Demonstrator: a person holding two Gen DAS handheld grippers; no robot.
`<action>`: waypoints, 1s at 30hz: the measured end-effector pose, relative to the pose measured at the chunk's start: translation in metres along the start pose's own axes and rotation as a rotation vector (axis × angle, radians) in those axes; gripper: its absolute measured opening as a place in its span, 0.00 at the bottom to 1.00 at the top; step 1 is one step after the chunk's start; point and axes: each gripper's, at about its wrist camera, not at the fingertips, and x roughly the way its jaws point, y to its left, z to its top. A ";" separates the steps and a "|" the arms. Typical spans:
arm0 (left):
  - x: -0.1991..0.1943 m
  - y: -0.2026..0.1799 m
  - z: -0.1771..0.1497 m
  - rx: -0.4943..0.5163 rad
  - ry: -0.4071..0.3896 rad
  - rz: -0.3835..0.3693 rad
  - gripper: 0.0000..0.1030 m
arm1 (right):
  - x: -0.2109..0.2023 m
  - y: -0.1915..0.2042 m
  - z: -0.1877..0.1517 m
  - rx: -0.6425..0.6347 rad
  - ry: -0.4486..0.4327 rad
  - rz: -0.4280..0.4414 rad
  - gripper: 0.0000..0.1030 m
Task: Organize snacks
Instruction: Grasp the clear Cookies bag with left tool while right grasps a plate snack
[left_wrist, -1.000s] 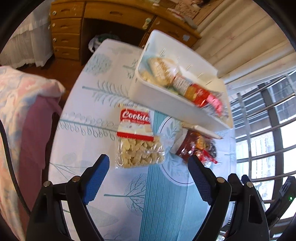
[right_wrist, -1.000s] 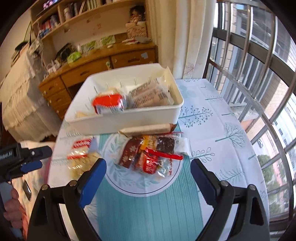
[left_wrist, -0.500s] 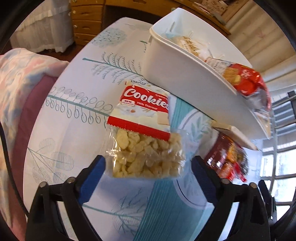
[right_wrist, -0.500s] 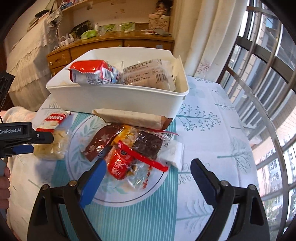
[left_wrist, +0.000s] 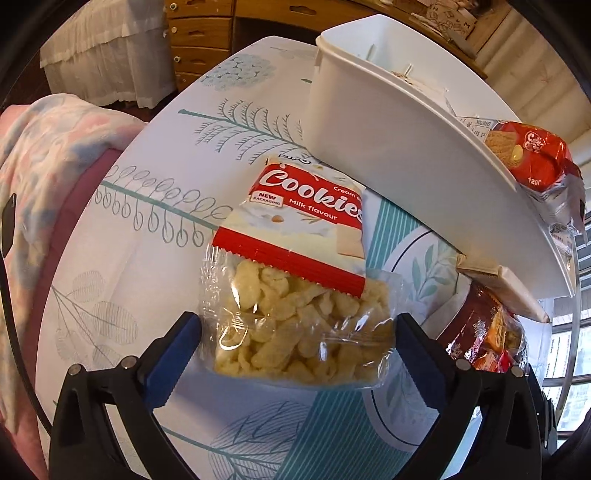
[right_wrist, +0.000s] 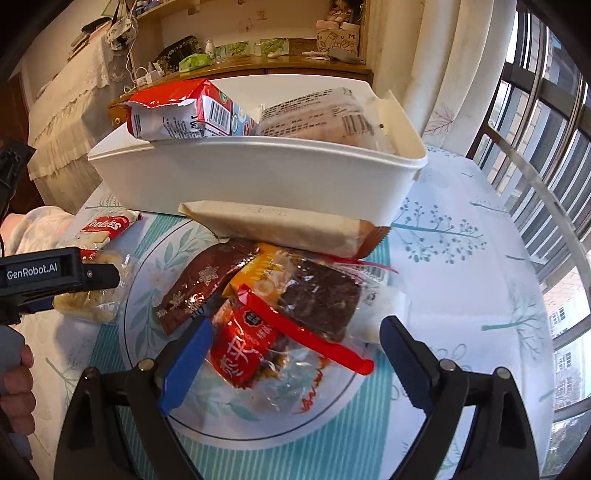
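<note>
The left gripper (left_wrist: 297, 345) points steeply down at the table (left_wrist: 155, 155), its two blue-padded fingers (left_wrist: 173, 354) standing wide apart on either side of a clear bag of pale puffed snacks (left_wrist: 299, 328). Its jaws have just been opening, and the bag lies between them; the pads sit right at the bag's side edges without visibly squeezing it. In the right wrist view the same tool comes in from the left edge as a black body with white lettering, with a person's hand (right_wrist: 16, 391) wrapped round its grey handle below.

The right gripper (right_wrist: 295, 360) also tilts downward, jaws spread wide over a clear bag of mixed snacks (right_wrist: 280, 314). The pads flank the near end of that bag and I cannot see them pressing on it.

The puffed-snack bag lies flat on the patterned tablecloth, and a red and white cookie packet (left_wrist: 306, 221) rests over its far end, reaching to the wall of a white plastic bin (left_wrist: 399, 162). The mixed bag lies on the round printed ring of the cloth, closed with a red clip (right_wrist: 306, 332); inside show a brown wrapper with snowflakes, a red wrapper with white characters and a dark brown bar. A tan paper-wrapped bar (right_wrist: 280, 227) lies between this bag and the bin wall. In the bin stand a red and white packet (right_wrist: 177, 110) and a pale printed packet (right_wrist: 325, 118)
</note>
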 end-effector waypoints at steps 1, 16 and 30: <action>0.001 -0.001 0.000 0.001 -0.001 0.004 0.99 | 0.001 0.001 0.000 0.002 -0.005 0.006 0.87; -0.008 -0.006 -0.007 0.047 -0.023 0.004 0.85 | -0.006 -0.007 0.001 0.101 -0.051 0.005 0.57; -0.023 0.013 -0.026 0.068 0.026 -0.068 0.84 | -0.017 0.009 0.002 0.085 -0.073 -0.021 0.14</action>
